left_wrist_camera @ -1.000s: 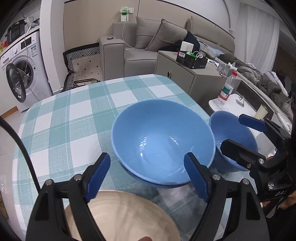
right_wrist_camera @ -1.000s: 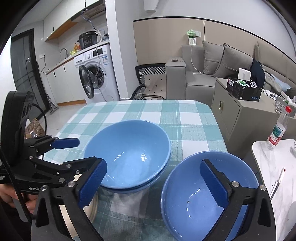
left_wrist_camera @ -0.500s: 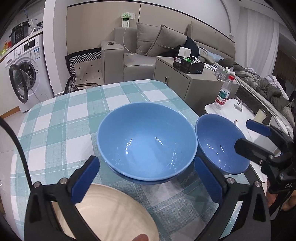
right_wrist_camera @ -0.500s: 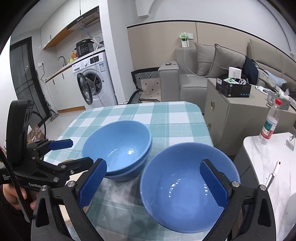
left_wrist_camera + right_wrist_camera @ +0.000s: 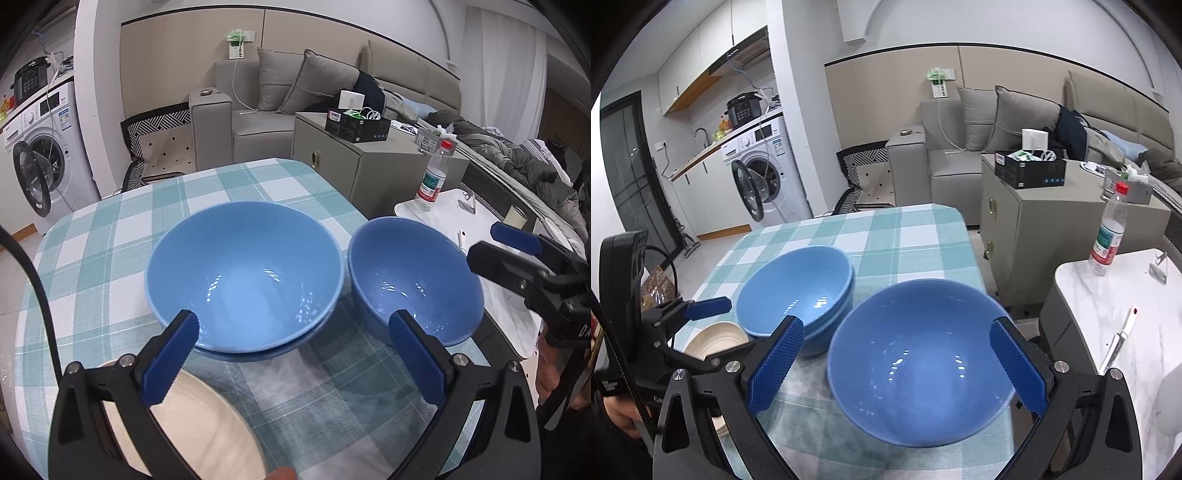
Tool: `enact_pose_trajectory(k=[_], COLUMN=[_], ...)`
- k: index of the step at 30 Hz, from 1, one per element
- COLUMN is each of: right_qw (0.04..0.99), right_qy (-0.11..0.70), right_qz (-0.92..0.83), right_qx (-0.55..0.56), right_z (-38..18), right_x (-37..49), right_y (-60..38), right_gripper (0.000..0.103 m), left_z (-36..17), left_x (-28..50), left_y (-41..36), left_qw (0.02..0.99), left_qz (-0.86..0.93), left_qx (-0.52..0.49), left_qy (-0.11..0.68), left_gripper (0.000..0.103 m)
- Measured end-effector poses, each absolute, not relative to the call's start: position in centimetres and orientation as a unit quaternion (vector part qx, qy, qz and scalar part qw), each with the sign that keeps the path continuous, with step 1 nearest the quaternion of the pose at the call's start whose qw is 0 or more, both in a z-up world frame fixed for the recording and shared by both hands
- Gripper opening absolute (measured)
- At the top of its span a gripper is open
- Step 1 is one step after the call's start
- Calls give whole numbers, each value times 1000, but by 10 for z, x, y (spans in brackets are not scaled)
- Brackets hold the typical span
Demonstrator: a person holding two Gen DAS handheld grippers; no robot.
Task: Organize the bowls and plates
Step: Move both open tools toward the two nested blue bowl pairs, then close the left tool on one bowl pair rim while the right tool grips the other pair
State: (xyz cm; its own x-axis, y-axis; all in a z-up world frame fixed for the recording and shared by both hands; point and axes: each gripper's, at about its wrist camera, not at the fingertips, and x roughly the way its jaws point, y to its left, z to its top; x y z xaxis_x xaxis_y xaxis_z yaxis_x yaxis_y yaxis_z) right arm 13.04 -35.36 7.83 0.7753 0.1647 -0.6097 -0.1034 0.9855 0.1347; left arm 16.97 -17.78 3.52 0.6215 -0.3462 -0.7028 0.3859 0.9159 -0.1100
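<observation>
- Left tongs (image 5: 293,356): jaws stand wide apart, nothing between the blue pads; they hang above the checked tablecloth (image 5: 110,236), at the near rim of the stacked bowls.
- Right tongs (image 5: 897,363): blue pads sit at either side of the single blue bowl (image 5: 919,362). From the left wrist view only part of these tongs shows, beyond the bowl's right rim. Whether the pads press on the bowl or merely flank it cannot be told.
- Stacked blue bowls (image 5: 243,273): one bowl nested inside another, upright, near the middle of the table.
- Single blue bowl: upright, just beside the stack on its right, close to the table's right edge. Rims are near one another; contact cannot be confirmed.
- Cream plate (image 5: 195,432): lies flat at the near left corner of the table, under the left tongs, partly hidden by them.
- Surroundings: washing machine (image 5: 764,173) with its door open, grey sofa (image 5: 280,96), side cabinet bearing a black box, and a water bottle (image 5: 1108,230) on a white marble-topped table to the right.
</observation>
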Motion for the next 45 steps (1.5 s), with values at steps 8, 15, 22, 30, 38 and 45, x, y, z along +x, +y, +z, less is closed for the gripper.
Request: enact_pose_trajectory(k=[8,15,22,30,38,45], right_qw=[938,932,928,927,922,914], right_qy=[339,353,360,363,378,395], right_qz=[36,27,22,15,5,-6], right_qx=[57,83,89,90,85,97], right_z=[73,64,58,54,45,30], right_x=[134,139,142,142,149,157], right_y=[-380,-402,-409,-413,-415,-426], right_gripper=[102,102,102,100,80,63], left_z=[30,29,31,24,20,9], left_x=[162,157,154,152,160,170], left_y=[-202,-219,-227,-242,-250,-256], left_qw=[893,886,877,866,860,854], left_qz=[-224,-244,-271,-289,-285,-276], left_qx=[32,38,25,30,11,-1], left_qy=[389,392,395,406,422,441], left_gripper=[103,103,101,84,76,71])
